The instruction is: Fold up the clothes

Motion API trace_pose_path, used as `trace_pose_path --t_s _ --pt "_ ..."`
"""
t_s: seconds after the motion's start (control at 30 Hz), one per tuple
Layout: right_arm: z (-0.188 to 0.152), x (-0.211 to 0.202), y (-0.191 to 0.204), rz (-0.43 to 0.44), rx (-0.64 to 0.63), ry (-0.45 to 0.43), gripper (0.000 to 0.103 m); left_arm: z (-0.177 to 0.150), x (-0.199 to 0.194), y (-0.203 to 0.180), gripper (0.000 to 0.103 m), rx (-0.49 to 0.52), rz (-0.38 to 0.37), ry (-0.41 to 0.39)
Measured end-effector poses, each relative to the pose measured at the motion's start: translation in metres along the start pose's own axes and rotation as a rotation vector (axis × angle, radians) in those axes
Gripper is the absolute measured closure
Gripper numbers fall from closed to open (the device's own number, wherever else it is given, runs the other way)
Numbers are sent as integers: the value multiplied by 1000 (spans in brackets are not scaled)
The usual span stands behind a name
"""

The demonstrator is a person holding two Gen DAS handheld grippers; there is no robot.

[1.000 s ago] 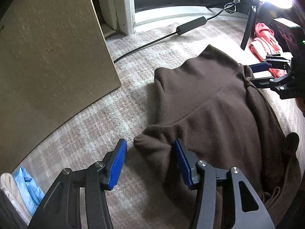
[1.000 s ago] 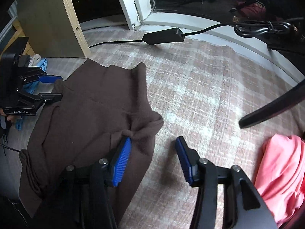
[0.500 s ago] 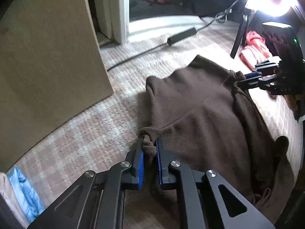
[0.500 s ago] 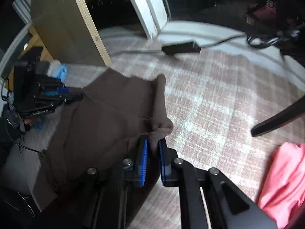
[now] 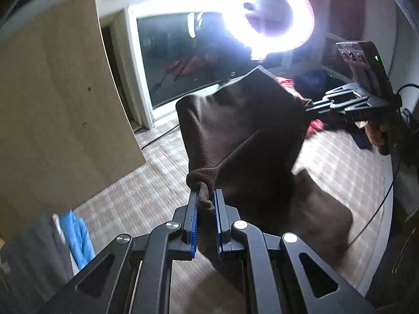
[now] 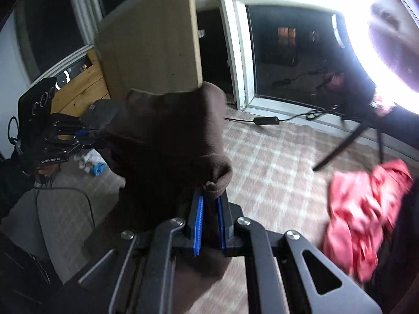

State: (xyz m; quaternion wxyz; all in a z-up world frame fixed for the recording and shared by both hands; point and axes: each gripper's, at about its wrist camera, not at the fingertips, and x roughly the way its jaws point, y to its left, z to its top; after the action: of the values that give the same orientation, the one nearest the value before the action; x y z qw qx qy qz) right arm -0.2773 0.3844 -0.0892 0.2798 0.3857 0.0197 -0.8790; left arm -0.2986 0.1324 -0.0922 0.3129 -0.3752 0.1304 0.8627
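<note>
Brown fleece garment up in the air, pinched at both ends

We've got the left gripper [image 5: 205, 204] closed tight on a bunched corner of the brown fleece garment [image 5: 243, 130], blue pads [image 5: 193, 225] squeezing the fabric between them, and the right gripper [image 6: 210, 209] clamped the same way on the opposite corner. The garment [image 6: 170, 130] hangs stretched between our two grippers, lifted off the plaid-covered bed [image 6: 275, 162], its lower part drooping toward the covering. A ring light [image 5: 267, 13] glares behind it, a pink garment [image 6: 364, 209] lies crumpled on the bed to our right, a light blue cloth [image 5: 78, 235] sits low on our left, and a wooden board [image 6: 154, 52] leans beside the dark window [image 5: 178, 55]
</note>
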Motion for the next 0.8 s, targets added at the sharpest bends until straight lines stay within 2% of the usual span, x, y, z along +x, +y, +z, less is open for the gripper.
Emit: trace_pose_path --t_s 0.07,0.17,0.3,0.37,0.43,0.5,0.57,0.67,0.73,0.8 --pt "-24 -13 8 5 29 -7 93 -24 -11 -16 93 -24 -29 3" --pt "-70 -12 25 24 22 45 93 -67 -8 -38 93 -31 -68 35" --pt "-140 11 35 -37 34 283 93 -126 9 -61 89 -31 -93 194" --pt "-149 -1 35 -71 50 311 93 -139 -1 -67 90 -16 -101 234" --pt "-159 -14 34 -104 66 335 91 -131 -12 -66 88 -16 -95 214" --pt "-143 -33 32 -107 108 277 78 -122 -24 -64 88 -16 -86 189" --pt "-121 -40 39 -97 91 211 74 -112 -35 -62 88 -16 -77 163" --pt "-87 -28 57 -70 57 159 73 -84 -42 -58 88 -16 -71 93" --pt "-72 -10 64 -55 46 155 73 -67 -26 -54 85 -16 -78 70" --pt "-65 13 67 -32 46 174 73 -58 -6 -49 86 -15 -64 69"
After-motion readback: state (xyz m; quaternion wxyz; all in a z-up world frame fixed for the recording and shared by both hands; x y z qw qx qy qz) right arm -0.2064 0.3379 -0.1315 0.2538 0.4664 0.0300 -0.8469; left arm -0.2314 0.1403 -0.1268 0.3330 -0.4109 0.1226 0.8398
